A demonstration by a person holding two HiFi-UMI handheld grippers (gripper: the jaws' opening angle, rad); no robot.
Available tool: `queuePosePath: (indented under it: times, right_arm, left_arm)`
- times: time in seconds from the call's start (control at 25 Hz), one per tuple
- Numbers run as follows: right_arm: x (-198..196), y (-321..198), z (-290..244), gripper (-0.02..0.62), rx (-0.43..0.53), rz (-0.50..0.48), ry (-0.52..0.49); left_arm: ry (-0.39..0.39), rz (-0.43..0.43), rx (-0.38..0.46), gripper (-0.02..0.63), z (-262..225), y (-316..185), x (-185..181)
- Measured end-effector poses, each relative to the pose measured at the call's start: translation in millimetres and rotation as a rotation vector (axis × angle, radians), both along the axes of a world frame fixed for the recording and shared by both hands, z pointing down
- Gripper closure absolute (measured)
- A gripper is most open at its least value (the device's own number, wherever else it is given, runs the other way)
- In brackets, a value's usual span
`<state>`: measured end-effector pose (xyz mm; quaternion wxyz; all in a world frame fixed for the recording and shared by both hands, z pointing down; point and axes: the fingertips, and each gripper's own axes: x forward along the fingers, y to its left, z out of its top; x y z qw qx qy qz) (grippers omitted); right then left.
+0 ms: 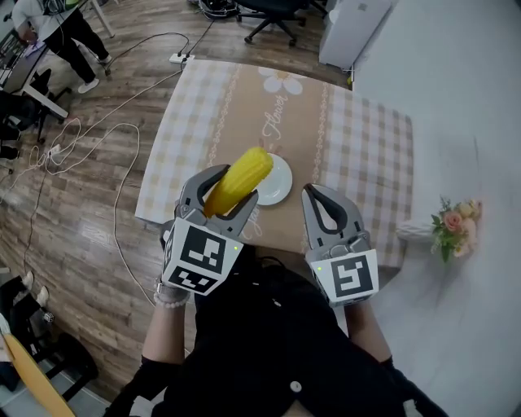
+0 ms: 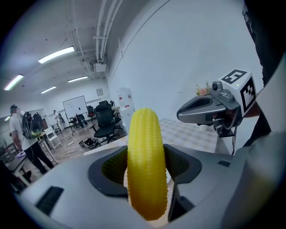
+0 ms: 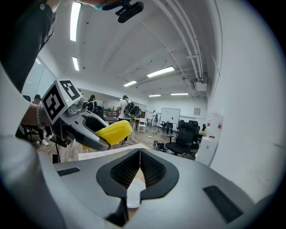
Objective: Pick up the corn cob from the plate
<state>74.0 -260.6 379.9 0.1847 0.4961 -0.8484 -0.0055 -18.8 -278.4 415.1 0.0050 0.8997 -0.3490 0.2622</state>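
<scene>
Head camera looks steeply down on the table (image 1: 366, 138). Cameras on left gripper (image 1: 236, 186) and right gripper (image 1: 312, 192) hug their jaws, each seeing the other.

A wood-plank floor (image 1: 89, 244) spreads to the left, with pale cables (image 1: 122, 126) looping over it toward a power strip (image 1: 181, 58). The table (image 1: 366, 147) wears a checked cloth with a tan middle band. A plain white wall (image 1: 456, 81) rises on the right, and pink flowers (image 1: 456, 221) stand near it. At the far end are a black office chair (image 1: 269, 12) and a white cabinet (image 1: 350, 32). Overhead, strip lights (image 2: 56, 54) and white pipes (image 2: 103, 27) run along the ceiling. A whiteboard (image 2: 75, 106) stands far back.
</scene>
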Motion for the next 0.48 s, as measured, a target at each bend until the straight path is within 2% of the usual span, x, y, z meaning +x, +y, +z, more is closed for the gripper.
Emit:
queuePosePath:
  times: [0.48]
  right_arm:
    - [-4.7, -6.0, 4.3, 0.554, 0.002, -0.005, 0.012]
  left_arm:
    - [-0.014, 0.026, -0.004, 0.348, 6.6, -5.4, 3.1]
